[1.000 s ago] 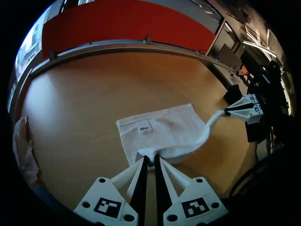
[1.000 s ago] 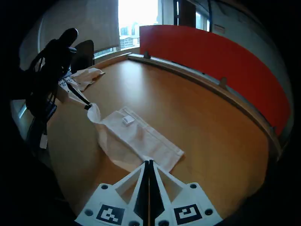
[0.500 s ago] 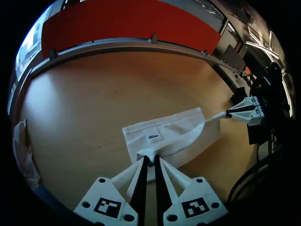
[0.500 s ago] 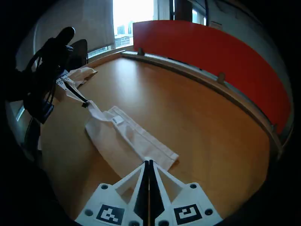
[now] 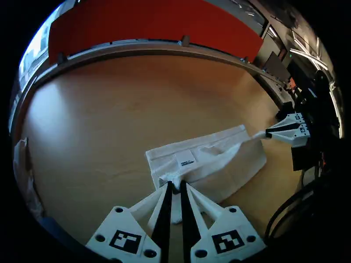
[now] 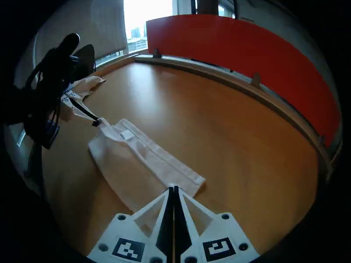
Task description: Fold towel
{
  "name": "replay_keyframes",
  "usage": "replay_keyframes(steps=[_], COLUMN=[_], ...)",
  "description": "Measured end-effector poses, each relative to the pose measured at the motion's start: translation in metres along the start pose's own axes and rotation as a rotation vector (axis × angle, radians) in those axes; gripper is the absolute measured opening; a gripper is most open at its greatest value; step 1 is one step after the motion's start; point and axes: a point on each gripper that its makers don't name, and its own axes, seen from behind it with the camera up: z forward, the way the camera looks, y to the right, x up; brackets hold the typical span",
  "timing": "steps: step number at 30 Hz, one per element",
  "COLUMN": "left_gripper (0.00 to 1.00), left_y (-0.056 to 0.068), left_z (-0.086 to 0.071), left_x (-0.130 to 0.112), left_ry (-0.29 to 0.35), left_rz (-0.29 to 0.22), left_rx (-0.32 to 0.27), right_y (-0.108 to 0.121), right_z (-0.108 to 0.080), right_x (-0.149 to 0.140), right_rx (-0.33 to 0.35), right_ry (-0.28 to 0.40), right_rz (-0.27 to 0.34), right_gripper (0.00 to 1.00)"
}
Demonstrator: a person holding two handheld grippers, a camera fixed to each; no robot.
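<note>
Both hands are on one long edge of the towel (image 5: pixel 206 160), one corner each, so the edge stays straight while it goes over. The left gripper (image 5: pixel 174 188) has its jaws pinched on the near corner, a nub of white cloth bunched between the tips. The right gripper (image 5: pixel 268 135) is well apart from it, jaws pressed on the other corner, which is drawn out into a thin point. That pull is why the held edge looks taut between them.

The towel lies flat on the table (image 5: pixel 109 109), roughly mid-table and well clear of the red panel (image 5: pixel 145 22) at the back. Its label (image 5: pixel 184 160) faces up, just beyond the left jaws. A lower layer shows on the near side under the lifted edge.

My read: mid-fold, with the held edge being carried across to meet the far hem. The edges are not lined up yet. Next I need to lay it down evenly, then let go.

A spare cloth (image 6: pixel 85 83) sits at the table edge, not involved.
</note>
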Motion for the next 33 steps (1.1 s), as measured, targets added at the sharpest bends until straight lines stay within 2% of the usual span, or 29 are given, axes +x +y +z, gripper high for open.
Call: replay_keyframes(steps=[10, 15, 18, 21, 24, 28, 33], left_gripper=[0.17, 0.26, 0.37, 0.55, 0.70, 1.00, 1.00], left_y=[-0.011, -0.016, -0.018, -0.020, -0.021, -0.021, -0.021], left_z=[0.024, 0.031, 0.033, 0.033, 0.033, 0.031, 0.030], left_x=[0.001, 0.004, 0.006, 0.007, 0.008, 0.008, 0.007], left_ry=[0.002, 0.007, 0.009, 0.010, 0.009, 0.012, 0.017], left_rz=[-0.012, -0.020, -0.023, -0.023, -0.019, -0.007, 0.001], left_rx=[0.033, 0.053, 0.061, 0.064, 0.065, 0.064, 0.067], right_y=[0.011, 0.016, 0.019, 0.024, 0.028, 0.029, 0.028], right_z=[0.022, 0.028, 0.029, 0.029, 0.028, 0.025, 0.023], right_x=[-0.008, -0.009, -0.008, -0.006, -0.005, -0.005, -0.006], right_rx=[-0.027, -0.047, -0.059, -0.075, -0.090, -0.091, -0.092], right_ry=[-0.015, -0.017, -0.016, -0.015, -0.013, -0.011, -0.008], right_rz=[0.034, 0.038, 0.039, 0.039, 0.039, 0.041, 0.043], right_gripper=[0.02, 0.09, 0.20, 0.34, 0.57, 0.90, 0.91])
